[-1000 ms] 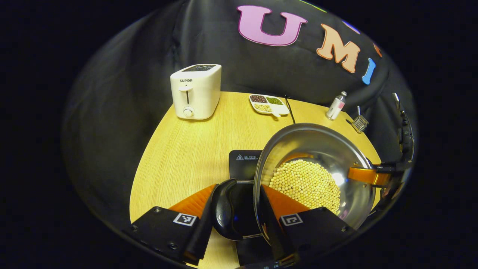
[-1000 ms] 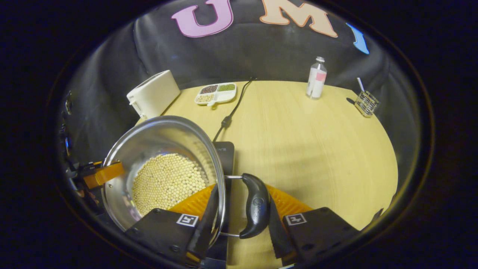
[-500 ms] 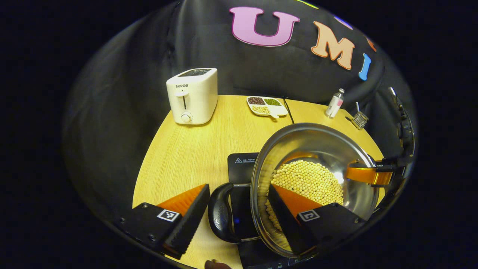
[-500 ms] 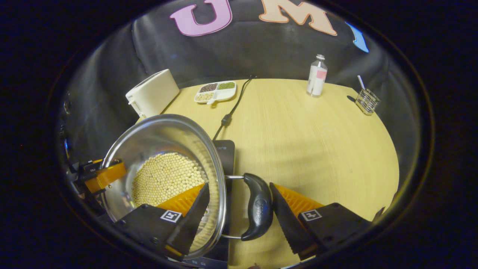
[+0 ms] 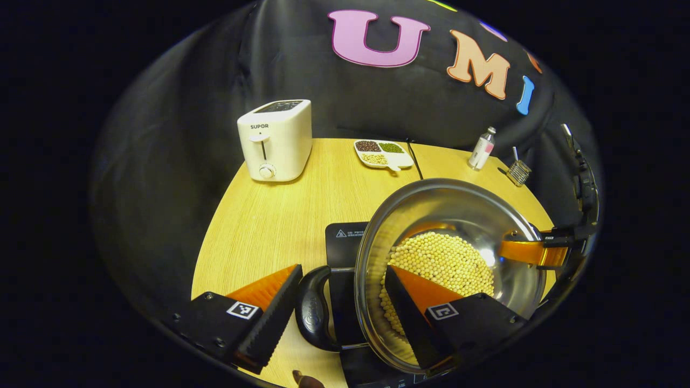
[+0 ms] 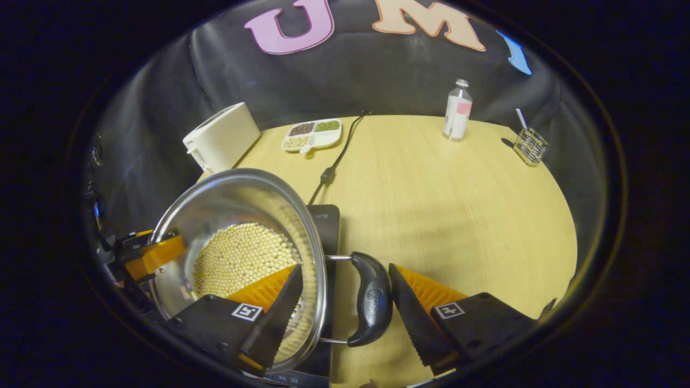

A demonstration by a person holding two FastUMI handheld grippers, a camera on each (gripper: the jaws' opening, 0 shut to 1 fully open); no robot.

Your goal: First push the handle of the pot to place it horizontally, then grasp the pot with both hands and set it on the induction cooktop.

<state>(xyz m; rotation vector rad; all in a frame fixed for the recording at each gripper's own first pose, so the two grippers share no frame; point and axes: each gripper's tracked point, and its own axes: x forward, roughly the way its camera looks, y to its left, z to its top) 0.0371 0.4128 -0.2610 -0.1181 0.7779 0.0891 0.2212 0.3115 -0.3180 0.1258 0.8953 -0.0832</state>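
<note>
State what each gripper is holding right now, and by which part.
Nothing. Left gripper and right gripper both stand open around the pot's handles, fingers clear of them.

- Overhead light brightens the surface [image 6: 458,205]; its edges toward 3 o'clock dim.
- Glare spots the pot [image 5: 506,280] wall.
- Fisheye bending grows toward the rims.

A stainless steel pot [image 5: 458,215], holding pale yellow beans [image 5: 439,269], is seated upright on the black induction cooktop [image 5: 345,237]. Its two black side handles [image 6: 371,306] are laid horizontally.
</note>
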